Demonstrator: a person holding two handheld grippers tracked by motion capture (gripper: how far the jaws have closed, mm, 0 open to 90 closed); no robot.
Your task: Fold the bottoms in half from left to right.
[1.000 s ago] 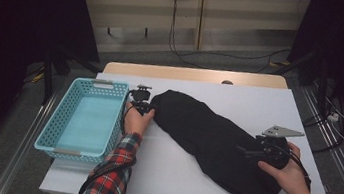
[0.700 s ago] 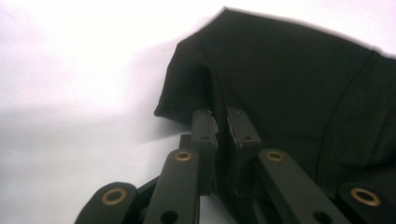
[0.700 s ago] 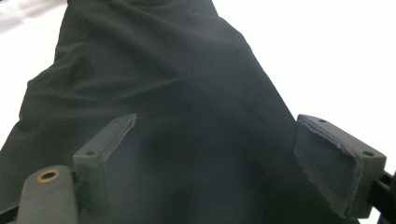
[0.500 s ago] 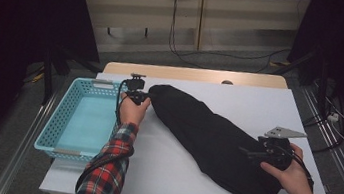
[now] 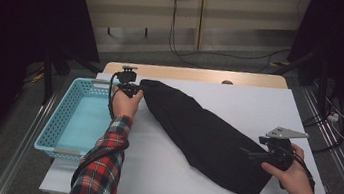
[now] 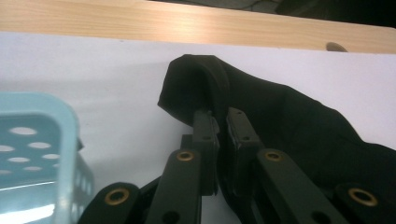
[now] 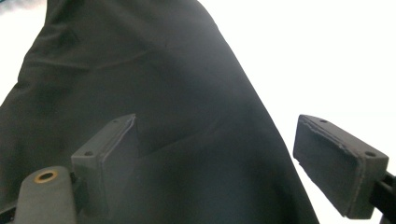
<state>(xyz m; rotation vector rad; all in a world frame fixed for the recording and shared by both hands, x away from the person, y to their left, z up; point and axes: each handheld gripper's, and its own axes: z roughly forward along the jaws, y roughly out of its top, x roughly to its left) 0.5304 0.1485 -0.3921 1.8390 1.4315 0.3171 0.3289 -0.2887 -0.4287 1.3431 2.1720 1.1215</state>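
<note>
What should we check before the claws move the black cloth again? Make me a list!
1. Left claw pinching the black cloth: ok, a fold sits between its closed jaws.
2. Right claw gripping the cloth: not ok, jaws stand wide open with the cloth's edge between them, pads not pressing.
3. Cloth lying long across the white table: ok, stretched from one claw to the other.
4. Cloth all on the table: ok, no part hangs over the edge.
5. Blue basket beside the left claw, ready: ok, nothing inside.
6. Cloth free of snags underneath: cannot tell.
</note>
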